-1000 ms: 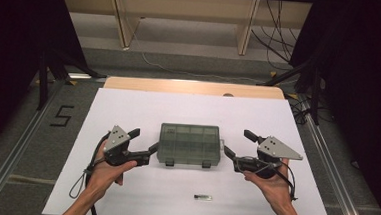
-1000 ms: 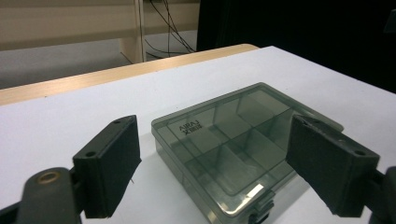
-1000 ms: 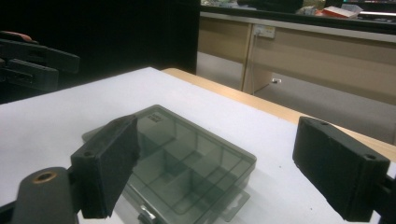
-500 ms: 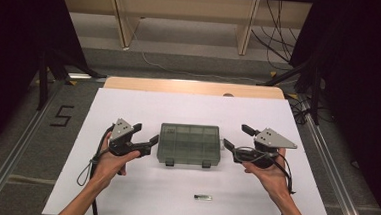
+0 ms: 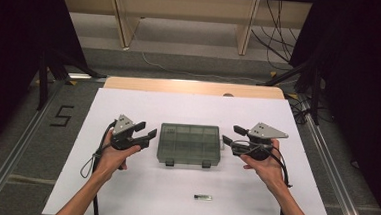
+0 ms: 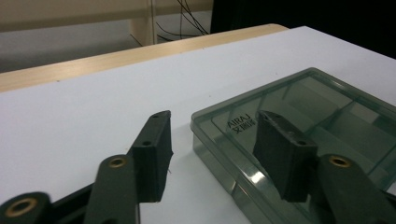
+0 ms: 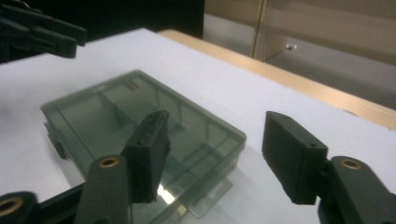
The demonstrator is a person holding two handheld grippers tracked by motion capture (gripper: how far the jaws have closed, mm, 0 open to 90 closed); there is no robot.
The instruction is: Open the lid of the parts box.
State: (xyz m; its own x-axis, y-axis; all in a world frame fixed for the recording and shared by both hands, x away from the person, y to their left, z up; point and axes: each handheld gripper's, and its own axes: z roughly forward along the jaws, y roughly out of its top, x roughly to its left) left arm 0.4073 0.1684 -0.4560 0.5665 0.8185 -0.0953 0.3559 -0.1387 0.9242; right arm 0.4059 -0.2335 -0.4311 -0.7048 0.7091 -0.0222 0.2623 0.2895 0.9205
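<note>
We hold the left gripper (image 5: 149, 133) at one short side of a smoky transparent compartment box (image 5: 189, 144) and the right gripper (image 5: 228, 136) at the opposite short side. The box lies flat on the white table (image 5: 138, 194), lid shut, its two latches facing us. The fingers of both grippers have just been closing and now stand about half open. In the left gripper view, one of the fingers (image 6: 152, 158) hangs over bare table beside the box corner while the other (image 6: 280, 154) hangs above the lid; neither touches the box. In the right gripper view likewise, one finger sits above the lid, the other beyond the box edge. A small dark object (image 5: 203, 197) lies on the table nearer us, well apart from all fingers.
</note>
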